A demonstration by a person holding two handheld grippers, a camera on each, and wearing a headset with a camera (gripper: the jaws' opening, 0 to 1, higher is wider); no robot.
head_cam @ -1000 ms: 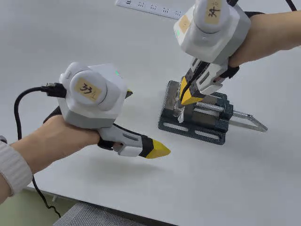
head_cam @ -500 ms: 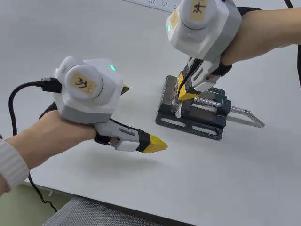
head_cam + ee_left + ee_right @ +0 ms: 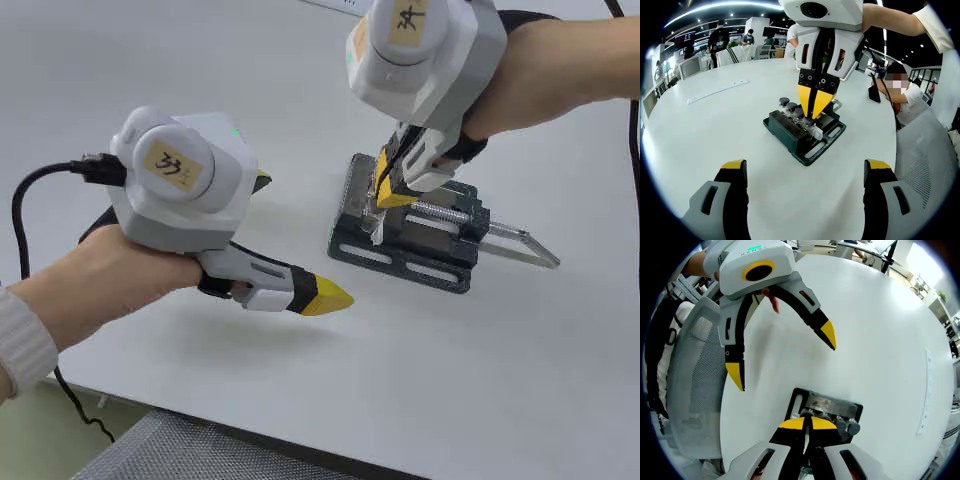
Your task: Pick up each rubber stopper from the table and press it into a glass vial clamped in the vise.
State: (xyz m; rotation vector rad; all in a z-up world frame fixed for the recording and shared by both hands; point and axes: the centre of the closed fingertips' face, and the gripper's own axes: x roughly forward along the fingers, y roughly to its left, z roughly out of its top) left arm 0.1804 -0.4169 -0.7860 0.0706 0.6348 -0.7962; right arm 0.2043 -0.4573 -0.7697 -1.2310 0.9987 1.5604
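Seating step: the right gripper, tips pressed together, bears on the end clear glass vial in the dark metal vise. Any black rubber stopper beneath is hidden. The left gripper hovers with jaws spread; the next move probably calls for a straight downward push.

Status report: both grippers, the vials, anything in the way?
Left gripper open, hovering clear of vise. Right gripper shut, tips at a vial in vise. Nothing blocking.
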